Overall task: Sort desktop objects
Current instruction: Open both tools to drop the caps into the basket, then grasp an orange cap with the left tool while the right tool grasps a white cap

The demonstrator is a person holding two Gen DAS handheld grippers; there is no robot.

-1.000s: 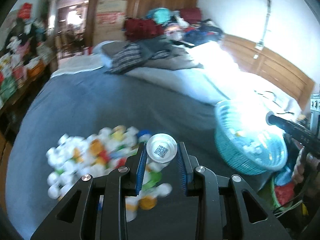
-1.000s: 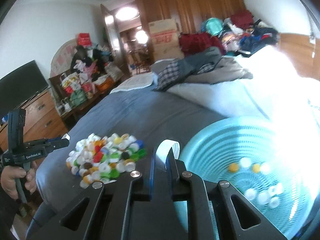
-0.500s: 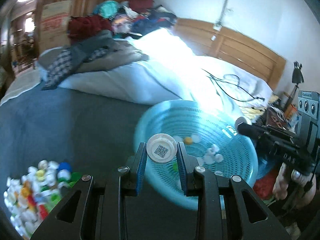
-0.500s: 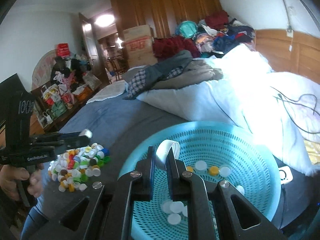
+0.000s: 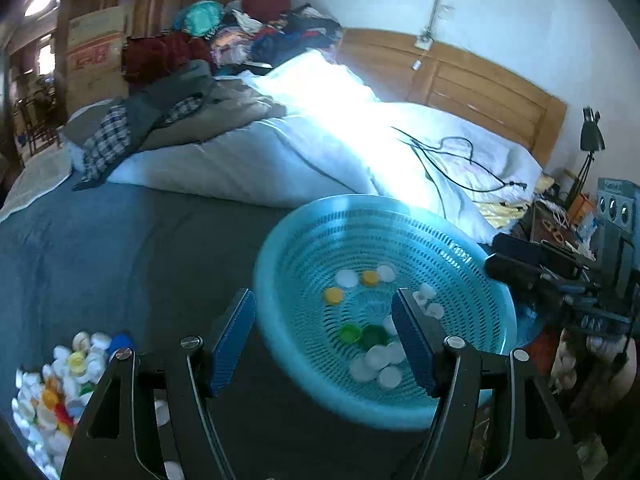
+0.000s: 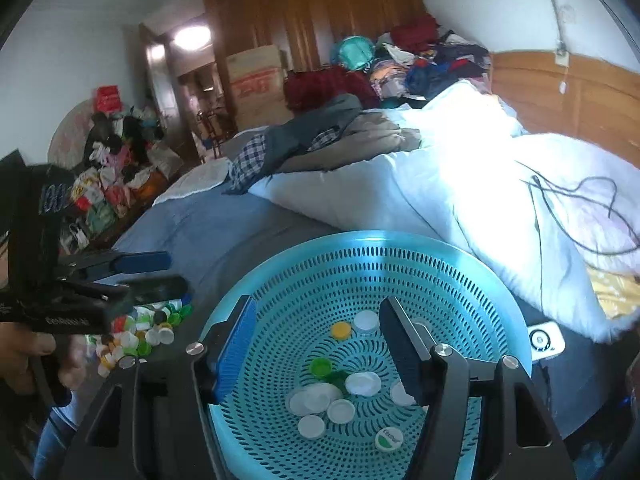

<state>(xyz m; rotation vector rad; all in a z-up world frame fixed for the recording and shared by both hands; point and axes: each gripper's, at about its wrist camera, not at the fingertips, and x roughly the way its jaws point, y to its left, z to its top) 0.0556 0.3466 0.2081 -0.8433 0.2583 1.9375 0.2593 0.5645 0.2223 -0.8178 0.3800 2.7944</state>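
Observation:
A teal perforated basket (image 5: 472, 264) (image 6: 460, 280) sits on the dark bed cover and holds several bottle caps (image 5: 376, 360) (image 6: 320, 400), mostly white, some yellow and green. My left gripper (image 5: 324, 328) is open and empty over the basket's near left rim. My right gripper (image 6: 316, 340) is open and empty above the basket's inside. A pile of loose caps (image 5: 52, 392) (image 6: 136, 332) lies on the cover to the left of the basket. The left gripper (image 6: 152, 272) also shows in the right wrist view, and the right gripper (image 5: 536, 268) in the left wrist view.
A white duvet (image 5: 328, 148) with black cables (image 5: 448, 160) lies behind the basket. Clothes are heaped (image 6: 320, 140) further back. A wooden headboard (image 5: 480, 84) stands at the right. A small white device (image 6: 544, 338) lies beside the basket.
Both grippers opened and let go of their white caps over the basket. The left gripper swung right from the cap pile to the basket.

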